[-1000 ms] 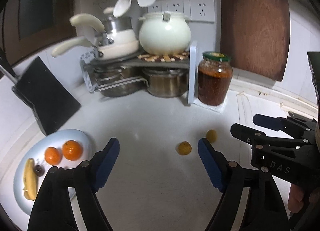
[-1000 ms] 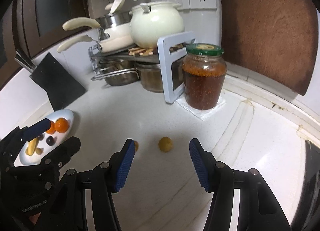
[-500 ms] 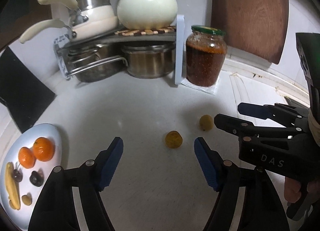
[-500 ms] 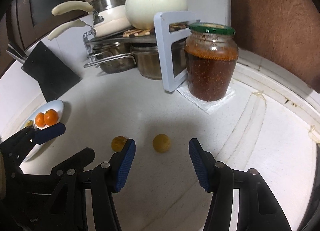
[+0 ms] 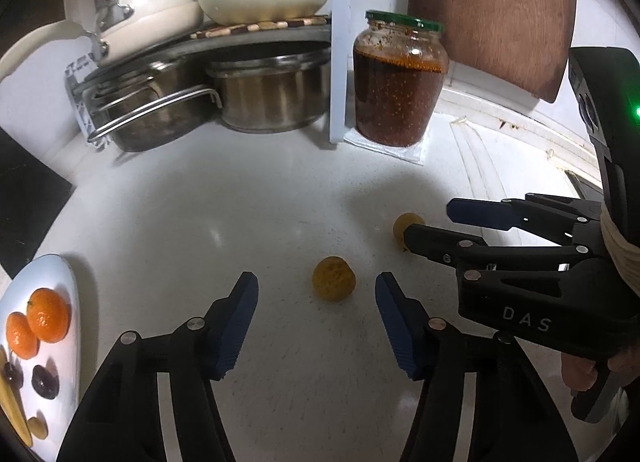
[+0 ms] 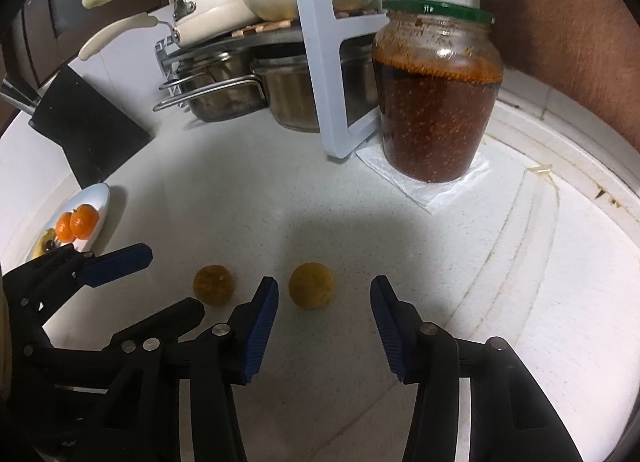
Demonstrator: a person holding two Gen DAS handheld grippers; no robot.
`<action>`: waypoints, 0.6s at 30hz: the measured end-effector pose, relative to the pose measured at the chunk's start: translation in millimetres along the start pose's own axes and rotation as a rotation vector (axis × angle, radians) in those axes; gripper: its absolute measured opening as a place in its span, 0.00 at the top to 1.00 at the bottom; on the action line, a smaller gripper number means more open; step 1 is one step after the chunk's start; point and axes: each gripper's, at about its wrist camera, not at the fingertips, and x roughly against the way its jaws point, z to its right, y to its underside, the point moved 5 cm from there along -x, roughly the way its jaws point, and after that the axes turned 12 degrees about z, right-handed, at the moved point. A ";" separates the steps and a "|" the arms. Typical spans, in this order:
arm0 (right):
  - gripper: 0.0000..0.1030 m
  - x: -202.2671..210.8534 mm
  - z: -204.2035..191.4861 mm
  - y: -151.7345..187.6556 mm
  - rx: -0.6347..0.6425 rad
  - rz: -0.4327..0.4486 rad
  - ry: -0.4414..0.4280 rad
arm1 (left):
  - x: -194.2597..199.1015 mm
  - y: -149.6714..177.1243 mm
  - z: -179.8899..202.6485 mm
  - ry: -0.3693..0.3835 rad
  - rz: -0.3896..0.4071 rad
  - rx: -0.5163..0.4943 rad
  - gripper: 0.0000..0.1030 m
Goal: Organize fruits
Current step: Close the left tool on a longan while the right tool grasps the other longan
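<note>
Two small yellow-orange fruits lie on the white counter. In the left wrist view the darker fruit point(image 5: 334, 279) sits just ahead of my left gripper point(image 5: 316, 302), between its blue tips; the jaws are closing and the pads stand clear of it. In the right wrist view the paler fruit point(image 6: 311, 285) lies between the tips of my right gripper point(image 6: 324, 302), whose jaws are also closing without touching it. The darker fruit point(image 6: 213, 284) lies to its left, by my left gripper point(image 6: 170, 281). A white plate point(image 5: 60, 274) at the left holds two oranges point(image 5: 48, 320), a banana and dark fruits.
A glass jar of red-brown preserve point(image 5: 400, 90) stands on a paper towel behind the fruits. A rack with steel pots point(image 5: 272, 98) and cream cookware fills the back left. A wooden board point(image 5: 492, 10) leans at the back right. A black block point(image 6: 88, 130) stands near the plate.
Both grippers have come down and forward toward the two fruits, and both pairs of jaws have narrowed. Each fruit now lies between a gripper's tips.
</note>
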 end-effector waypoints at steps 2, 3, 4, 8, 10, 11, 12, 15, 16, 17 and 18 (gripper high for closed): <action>0.55 -3.0 -0.7 -0.1 0.007 -0.004 -0.003 | -3.0 0.3 0.5 0.009 -0.008 0.000 0.45; 0.55 -4.5 -0.8 -0.2 0.009 -0.006 -0.006 | -5.0 0.2 0.6 0.014 -0.013 0.003 0.46; 0.55 -5.6 -0.4 -0.3 0.007 -0.008 -0.007 | -6.6 0.1 0.5 0.017 -0.018 0.005 0.46; 0.58 -11.8 1.9 0.4 -0.016 -0.025 -0.023 | -12.4 -0.8 1.2 0.034 -0.033 0.014 0.50; 0.61 -14.3 1.8 0.8 -0.030 -0.033 -0.035 | -15.8 -0.7 2.1 0.054 -0.049 0.026 0.53; 0.61 -15.8 2.5 1.2 -0.037 -0.038 -0.037 | -17.5 -0.3 1.9 0.061 -0.056 0.033 0.53; 0.63 -17.2 2.8 1.7 -0.044 -0.043 -0.038 | -19.8 0.2 1.6 0.069 -0.064 0.040 0.54; 0.67 -19.6 1.1 3.1 -0.052 -0.048 -0.044 | -22.0 0.7 4.1 0.090 -0.071 0.050 0.61; 0.69 -19.9 0.3 3.3 -0.049 -0.049 -0.047 | -21.9 0.6 4.6 0.092 -0.071 0.051 0.64; 0.71 -20.4 -0.9 3.4 -0.048 -0.049 -0.052 | -22.4 0.2 5.3 0.095 -0.071 0.052 0.65; 0.73 -20.7 -1.9 3.5 -0.045 -0.049 -0.054 | -22.9 -0.1 5.3 0.095 -0.070 0.053 0.68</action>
